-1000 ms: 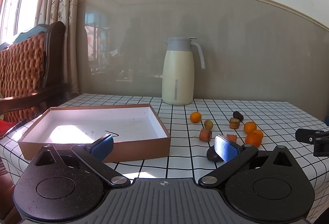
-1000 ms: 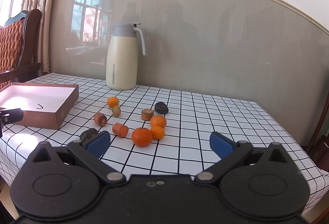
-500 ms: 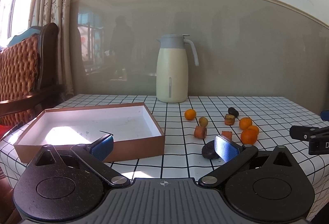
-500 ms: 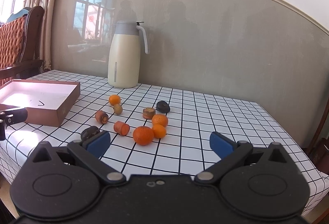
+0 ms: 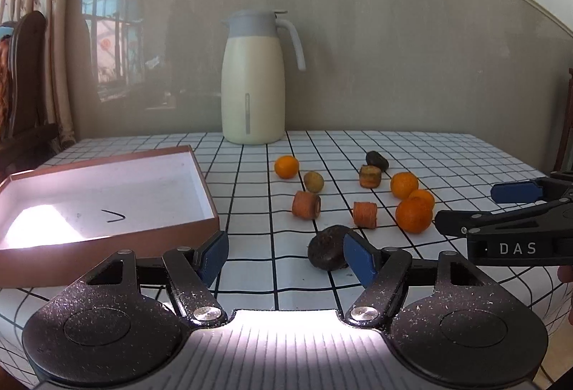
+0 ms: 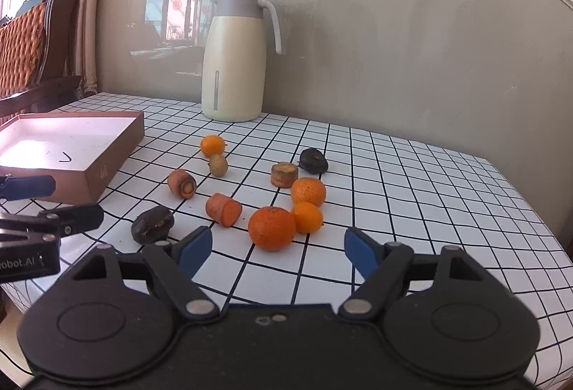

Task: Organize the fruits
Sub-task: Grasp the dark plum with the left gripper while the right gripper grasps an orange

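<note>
Both grippers hovering low over scattered fruit, jaws partly spread and gripping nothing.

The left gripper (image 5: 284, 255) and right gripper (image 6: 277, 252) have just been closing and are carrying nothing. A wrinkled dark fruit (image 5: 327, 252) is lying just beside the left gripper's right pad; a dimpled orange (image 6: 272, 228) is sitting ahead of the right gripper. Beyond the orange, carrot chunks and smaller oranges are lying loose on the checked table (image 6: 394, 182). Only the left view is showing the brown box (image 5: 107, 196) nearly whole, left of the orange.
</note>
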A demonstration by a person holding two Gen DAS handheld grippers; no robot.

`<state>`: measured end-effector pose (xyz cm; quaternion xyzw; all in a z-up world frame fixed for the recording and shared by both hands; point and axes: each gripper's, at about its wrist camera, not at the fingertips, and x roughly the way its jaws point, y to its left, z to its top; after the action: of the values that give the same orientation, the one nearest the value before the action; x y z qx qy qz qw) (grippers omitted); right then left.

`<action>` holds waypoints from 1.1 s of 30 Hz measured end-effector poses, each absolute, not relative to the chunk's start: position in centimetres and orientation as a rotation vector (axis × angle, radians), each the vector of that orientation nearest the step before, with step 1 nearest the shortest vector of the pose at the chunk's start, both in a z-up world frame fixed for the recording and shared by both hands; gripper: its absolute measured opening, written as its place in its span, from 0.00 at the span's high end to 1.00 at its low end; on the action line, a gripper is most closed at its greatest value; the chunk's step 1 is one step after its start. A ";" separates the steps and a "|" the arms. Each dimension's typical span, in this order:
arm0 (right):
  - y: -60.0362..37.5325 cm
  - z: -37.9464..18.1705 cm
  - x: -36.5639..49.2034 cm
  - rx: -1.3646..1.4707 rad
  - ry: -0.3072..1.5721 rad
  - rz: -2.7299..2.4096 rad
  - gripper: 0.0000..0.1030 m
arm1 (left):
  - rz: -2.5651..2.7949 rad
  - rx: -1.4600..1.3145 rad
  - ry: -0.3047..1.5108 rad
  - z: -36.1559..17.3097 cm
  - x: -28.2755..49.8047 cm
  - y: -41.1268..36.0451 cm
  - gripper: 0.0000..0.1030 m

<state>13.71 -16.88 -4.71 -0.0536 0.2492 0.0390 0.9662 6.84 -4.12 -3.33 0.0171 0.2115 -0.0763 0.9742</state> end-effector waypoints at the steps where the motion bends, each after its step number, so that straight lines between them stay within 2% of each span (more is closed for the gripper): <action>1: -16.9 -5.0 14.3 -0.106 0.515 0.081 0.35 | -0.163 0.028 0.437 -3.6 7.3 -4.3 0.30; 8: -16.5 -6.2 17.0 -0.100 0.553 0.091 0.46 | -0.214 0.046 0.477 -4.8 10.1 -6.5 0.30; 12: -16.6 -6.7 18.4 -0.096 0.578 0.090 0.54 | -0.229 0.052 0.515 -5.4 11.3 -7.1 0.39; 18: -16.8 -7.2 19.6 -0.068 0.614 0.101 0.60 | -0.228 0.042 0.562 -6.2 12.7 -7.4 0.42; 20: -16.8 -7.4 20.0 -0.069 0.629 0.102 0.64 | -0.229 0.044 0.565 -6.4 12.8 -7.5 0.44; 21: -16.8 -7.5 20.1 -0.065 0.634 0.104 0.68 | -0.233 0.043 0.564 -6.4 12.8 -7.5 0.48; 22: -16.9 -7.5 20.1 -0.061 0.631 0.106 0.68 | -0.238 0.037 0.563 -6.4 12.9 -7.4 0.51; 23: -16.9 -7.5 20.2 -0.057 0.631 0.108 0.69 | -0.239 0.035 0.562 -6.4 13.0 -7.3 0.60; 33: -18.0 -6.4 19.0 -0.046 0.584 0.073 0.69 | -0.222 0.027 0.502 -5.1 11.8 -6.0 0.60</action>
<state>18.96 -18.00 -6.44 -0.0227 0.2878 0.0360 0.9567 11.85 -5.95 -5.11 0.0134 0.2476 -0.1096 0.9625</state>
